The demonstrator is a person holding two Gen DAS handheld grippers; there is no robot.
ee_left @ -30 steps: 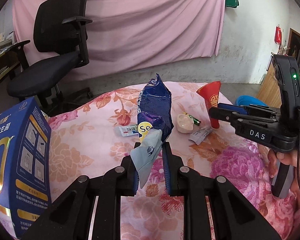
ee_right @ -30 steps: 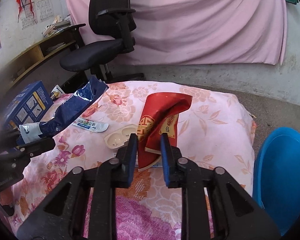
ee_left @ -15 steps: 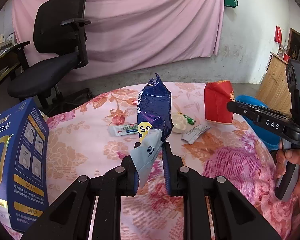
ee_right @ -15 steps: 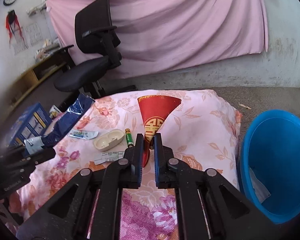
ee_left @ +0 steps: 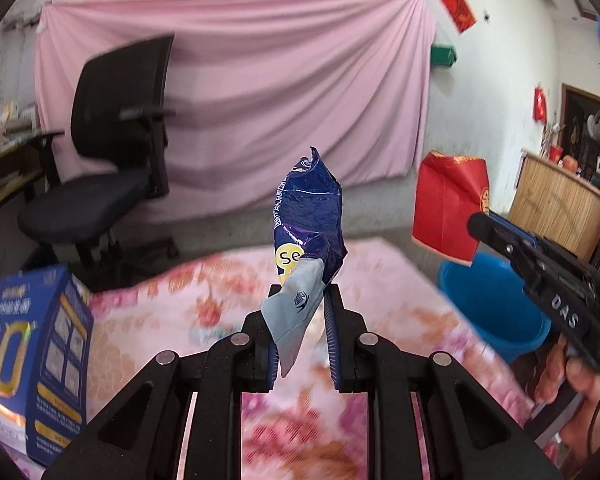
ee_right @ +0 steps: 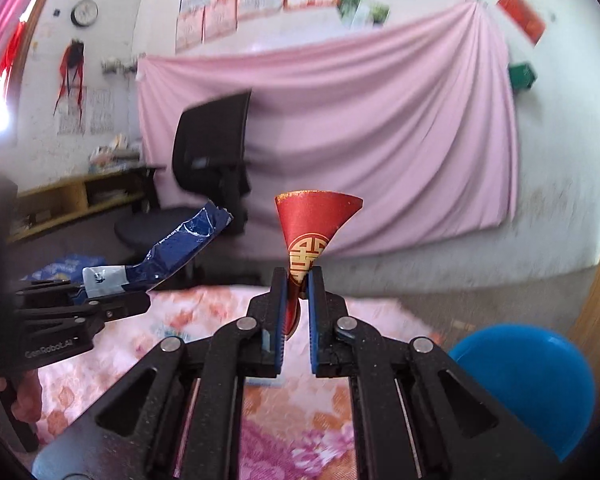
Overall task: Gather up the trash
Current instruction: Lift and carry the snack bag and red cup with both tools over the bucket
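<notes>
Crinkled dark-blue foil snack bag (ee_left: 310,216) with a pale grey torn end stands upright, pinched at its lower end by the left gripper (ee_left: 300,336), lifted above the pink floral cloth-covered table (ee_left: 400,292). Beside it, the right gripper (ee_right: 297,308) is clamped on a red paper packet with a gold emblem (ee_right: 312,228), fanned open like a cone and held in the air near the round blue plastic bin (ee_right: 540,376). A hand (ee_left: 580,380) grips the right tool's handle. A blue printed carton (ee_left: 32,364) stands at the table's left edge. Behind are a black mesh office chair (ee_left: 112,152), a draped pink curtain (ee_left: 300,80) and a white wall.
</notes>
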